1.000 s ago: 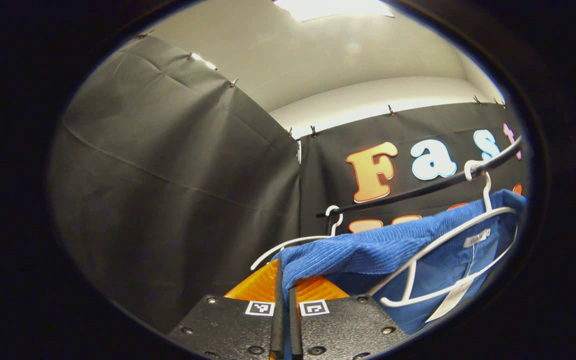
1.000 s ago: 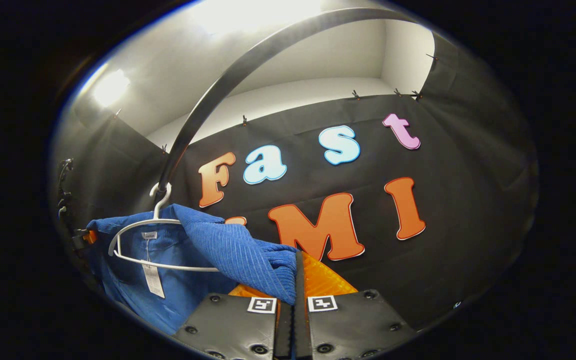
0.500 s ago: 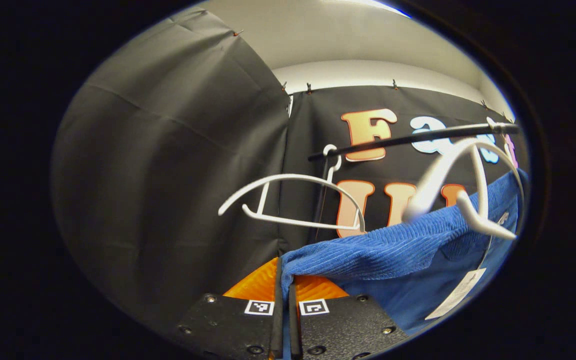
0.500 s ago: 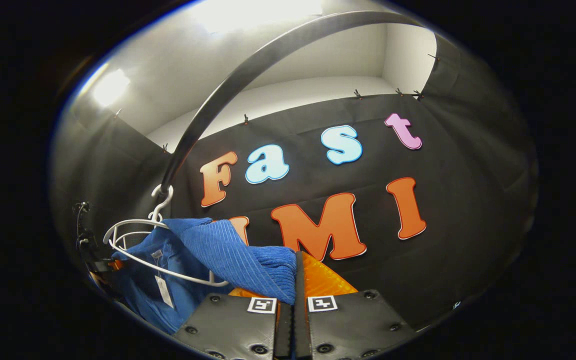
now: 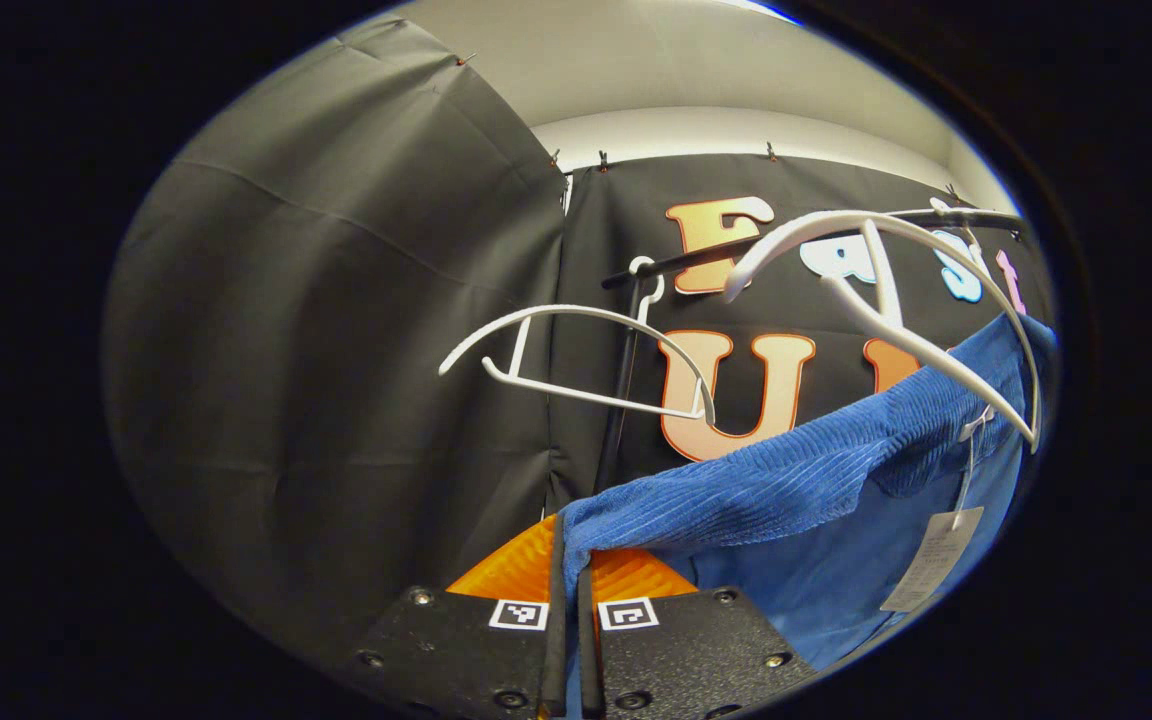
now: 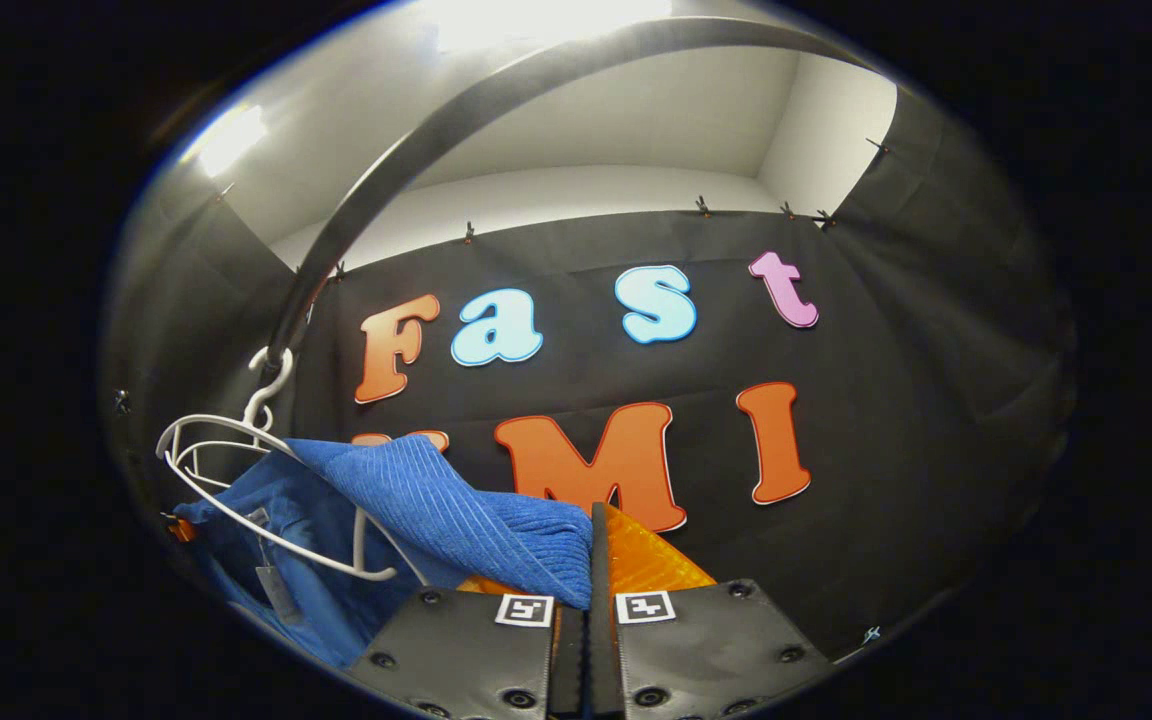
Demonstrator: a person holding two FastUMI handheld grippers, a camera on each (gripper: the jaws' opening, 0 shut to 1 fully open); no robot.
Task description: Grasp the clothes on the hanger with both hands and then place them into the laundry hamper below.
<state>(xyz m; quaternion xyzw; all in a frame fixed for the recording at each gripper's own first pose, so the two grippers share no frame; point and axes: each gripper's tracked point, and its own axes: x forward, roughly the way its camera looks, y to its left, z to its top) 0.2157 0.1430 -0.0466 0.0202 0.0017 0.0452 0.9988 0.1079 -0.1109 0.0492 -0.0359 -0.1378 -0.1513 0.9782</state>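
A blue ribbed garment [image 5: 786, 490] stretches from my left gripper [image 5: 567, 560] up to the right, and both fingers are shut on its shoulder edge. A white hanger [image 5: 886, 290] tilts above the cloth, its left arm free of the garment. In the right gripper view the same blue garment [image 6: 436, 500] runs left from my right gripper [image 6: 591, 560], which is shut on its other shoulder. The white hanger [image 6: 236, 480] there hangs by its hook from the dark rail [image 6: 416, 140], with the cloth partly over it. A paper tag [image 5: 931, 570] dangles inside the garment.
A second, bare white hanger [image 5: 576, 350] hangs on the dark rail [image 5: 696, 255] to the left of the garment in the left gripper view. Black cloth walls close the booth behind and to both sides. The rail arcs overhead in the right gripper view.
Both grippers have come down and pulled the garment with them. The left shoulder slid off the hanger, which swung up and tilted; the rail and hangers now sit higher in the left gripper view.
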